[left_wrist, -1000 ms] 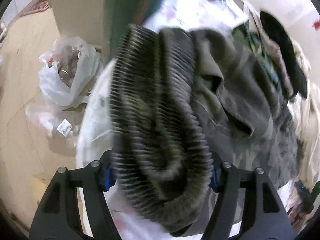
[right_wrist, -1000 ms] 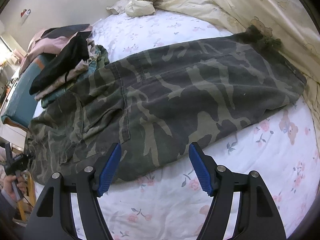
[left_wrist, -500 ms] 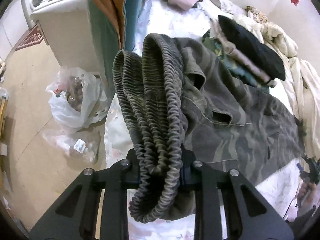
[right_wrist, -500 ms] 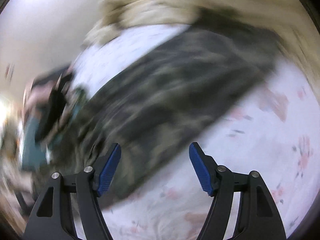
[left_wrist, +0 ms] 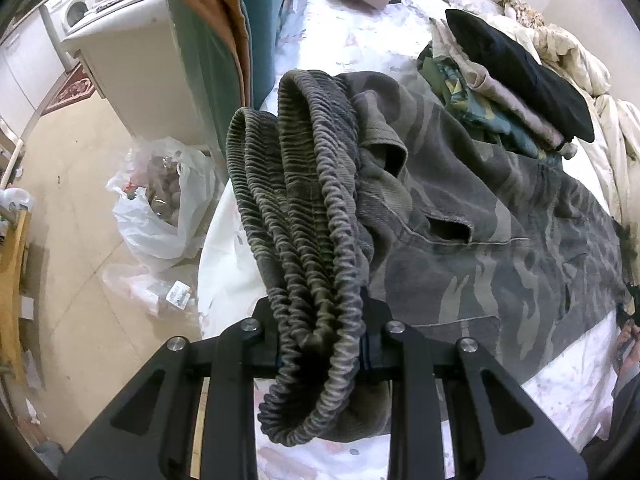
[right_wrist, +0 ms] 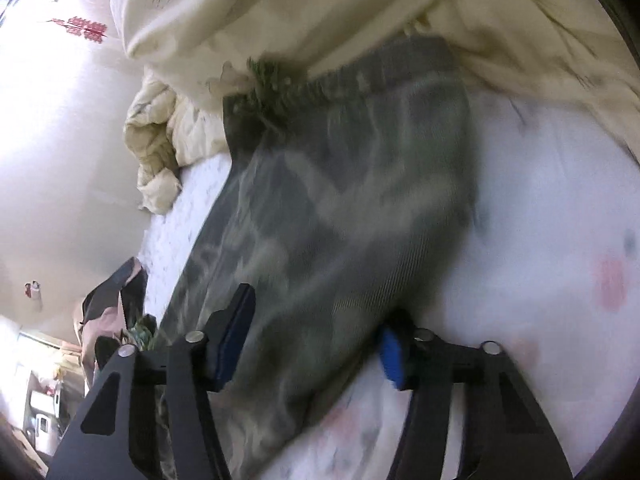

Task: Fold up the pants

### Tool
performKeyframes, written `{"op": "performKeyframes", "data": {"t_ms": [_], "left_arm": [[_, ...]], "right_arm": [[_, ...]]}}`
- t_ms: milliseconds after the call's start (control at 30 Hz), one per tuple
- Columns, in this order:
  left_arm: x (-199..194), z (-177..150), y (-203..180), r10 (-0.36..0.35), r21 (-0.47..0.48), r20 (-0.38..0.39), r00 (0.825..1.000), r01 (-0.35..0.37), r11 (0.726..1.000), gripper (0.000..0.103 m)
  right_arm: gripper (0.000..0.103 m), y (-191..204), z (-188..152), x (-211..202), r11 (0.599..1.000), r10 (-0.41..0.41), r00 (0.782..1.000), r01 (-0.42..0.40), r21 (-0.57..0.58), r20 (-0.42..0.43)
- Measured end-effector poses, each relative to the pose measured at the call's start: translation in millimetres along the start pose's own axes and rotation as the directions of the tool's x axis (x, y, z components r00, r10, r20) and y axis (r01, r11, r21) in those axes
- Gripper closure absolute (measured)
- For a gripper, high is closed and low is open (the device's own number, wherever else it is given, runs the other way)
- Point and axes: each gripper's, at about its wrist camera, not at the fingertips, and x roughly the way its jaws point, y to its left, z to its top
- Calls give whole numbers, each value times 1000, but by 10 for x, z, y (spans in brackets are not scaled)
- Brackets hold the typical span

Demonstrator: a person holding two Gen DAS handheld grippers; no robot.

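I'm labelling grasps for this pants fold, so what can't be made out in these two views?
- Right wrist view: motion blur hides whether the right claw, straddling the pants leg, presses it.
- Left wrist view: the waistband covers the left claw pads.
- Left wrist view: the picture edge cuts off the pants hem.
- Both views: the bed's underside of the pants is hidden.

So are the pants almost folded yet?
Not yet, only started. Done: the pants lie flat along the bed. In hand: the left gripper is clamped on the bunched waistband; the right gripper has been closing around the leg end, fabric between its jaws, not clearly pinched. Left: the actual fold.
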Motion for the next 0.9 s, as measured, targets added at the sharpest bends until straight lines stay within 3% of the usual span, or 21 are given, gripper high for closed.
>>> {"op": "performKeyframes", "data": {"t_ms": [33,100,200,233,300,433,600,767,900], "left_arm": [[13,4,-8,7,1,-2,1000,-7,1000,81],[31,-1,-17,18,5,-5,1000,-18,1000,81],[27,10,-36,26,10,-3,1000,-26,1000,81],[13,17,-36,22,9,0,1000,-22,1000,81],[-73,38,-27,-3,2,15,1000,3,1000,82],[-351,43,24,-80,-12,50,996,80,997,82],[-833,6,42,-163,18,108,981,162,987,83],[-1297,-53,304,-191,-7,152,970,194,981,83],[-1469,-294,646,-164,-5,94,982,165,986,83]], "right_arm": [[62,-48,69,13,1000,3,1000,-3,10,16],[66,-137,204,33,999,16,999,-17,39,41],[79,-162,341,34,999,-4,997,2,32,74],[100,-109,360,14,999,-43,995,43,-2,86],[100,46,354,-72,994,-60,992,71,-88,115],[100,383,359,-320,989,-35,987,56,-134,159],[100,913,366,-616,967,-42,987,79,-242,154],[101,1185,248,-988,958,-53,988,92,-271,146],[101,1064,18,-1298,960,-86,988,117,-253,128]]}}
